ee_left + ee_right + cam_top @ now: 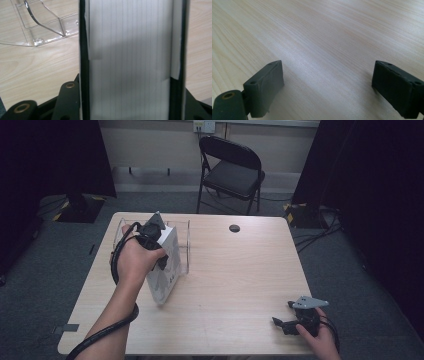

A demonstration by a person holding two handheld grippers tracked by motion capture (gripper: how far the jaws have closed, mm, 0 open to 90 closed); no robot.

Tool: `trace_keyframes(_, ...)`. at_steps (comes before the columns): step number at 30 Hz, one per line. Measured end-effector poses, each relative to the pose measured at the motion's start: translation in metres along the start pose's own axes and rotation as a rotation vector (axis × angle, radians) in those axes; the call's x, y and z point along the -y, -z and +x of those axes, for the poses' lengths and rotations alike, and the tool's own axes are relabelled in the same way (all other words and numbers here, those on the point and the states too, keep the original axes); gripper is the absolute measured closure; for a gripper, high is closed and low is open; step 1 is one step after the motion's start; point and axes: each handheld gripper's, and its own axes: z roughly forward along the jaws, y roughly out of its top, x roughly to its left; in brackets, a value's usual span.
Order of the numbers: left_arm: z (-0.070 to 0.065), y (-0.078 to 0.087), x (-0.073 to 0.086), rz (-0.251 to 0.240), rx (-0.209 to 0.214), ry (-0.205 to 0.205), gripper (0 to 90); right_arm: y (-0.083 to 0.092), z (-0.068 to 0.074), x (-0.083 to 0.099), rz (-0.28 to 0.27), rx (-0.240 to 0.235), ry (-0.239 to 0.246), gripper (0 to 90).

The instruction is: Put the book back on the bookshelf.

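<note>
A white book (168,268) stands tilted on the wooden table (240,275) at its left side, leaning beside a clear plastic stand (186,245). My left gripper (159,251) is shut on the book from above, held by a hand. In the left gripper view the book's white page edges (130,50) run between the two black jaws, with the clear stand (42,25) lying at upper left. My right gripper (284,314) rests low at the table's near right corner, open. Its fingers (265,87) stand wide apart over bare wood (324,32), with nothing between them.
A black folding chair (232,167) stands beyond the table's far edge. A small dark round hole (234,228) sits near the far edge of the table. Dark curtains hang on both sides, and cables lie on the grey floor.
</note>
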Motion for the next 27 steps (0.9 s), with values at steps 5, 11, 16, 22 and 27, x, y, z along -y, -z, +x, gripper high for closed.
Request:
trace_keyframes(5, 0.001, -0.003, -0.002, 0.004, -0.003, 0.020, 52.7, 0.000, 0.000, 0.000, 0.002, -0.002, -0.005, 9.6)
trace_keyframes(11, 0.001, -0.005, -0.005, 0.012, -0.009, 0.041, 52.7, 0.001, 0.000, 0.000, 0.001, -0.002, -0.001, 9.6)
trace_keyframes(16, 0.001, -0.006, -0.008, 0.013, -0.007, 0.059, 52.7, 0.001, 0.000, 0.001, 0.003, 0.000, 0.004, 9.6)
trace_keyframes(22, -0.002, -0.005, -0.013, 0.021, -0.024, 0.066, 52.7, 0.001, 0.000, 0.001, 0.004, -0.001, 0.006, 9.6)
trace_keyframes(27, -0.004, -0.005, -0.018, 0.026, -0.024, 0.073, 52.7, 0.001, 0.000, 0.000, 0.003, -0.003, 0.006, 9.6)
